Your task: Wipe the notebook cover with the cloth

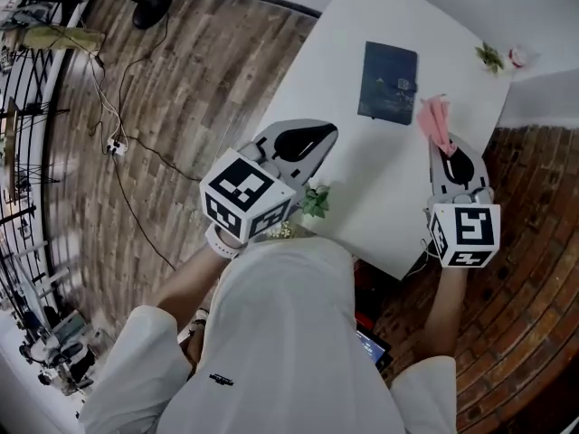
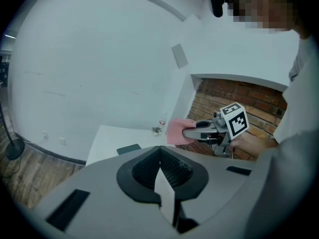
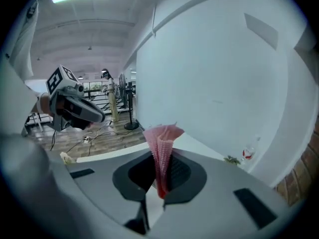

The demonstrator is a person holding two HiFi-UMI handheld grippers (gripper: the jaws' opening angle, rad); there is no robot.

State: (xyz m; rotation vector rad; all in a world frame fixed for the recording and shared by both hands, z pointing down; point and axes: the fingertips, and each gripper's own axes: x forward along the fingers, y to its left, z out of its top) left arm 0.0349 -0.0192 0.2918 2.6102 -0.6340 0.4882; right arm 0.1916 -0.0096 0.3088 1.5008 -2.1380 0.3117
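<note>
Pink cloth pinched in right gripper, just beside dark notebook lying flat on white table; not yet on cover. Left gripper pressed together, empty. Likely pre-wipe approach. Next: lower cloth onto cover, sweep across evenly.

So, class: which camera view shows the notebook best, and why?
The head view: the notebook lies whole, cover up, on the white table. The left gripper view shows only a small dark sliver of it; the right gripper view shows none.
</note>
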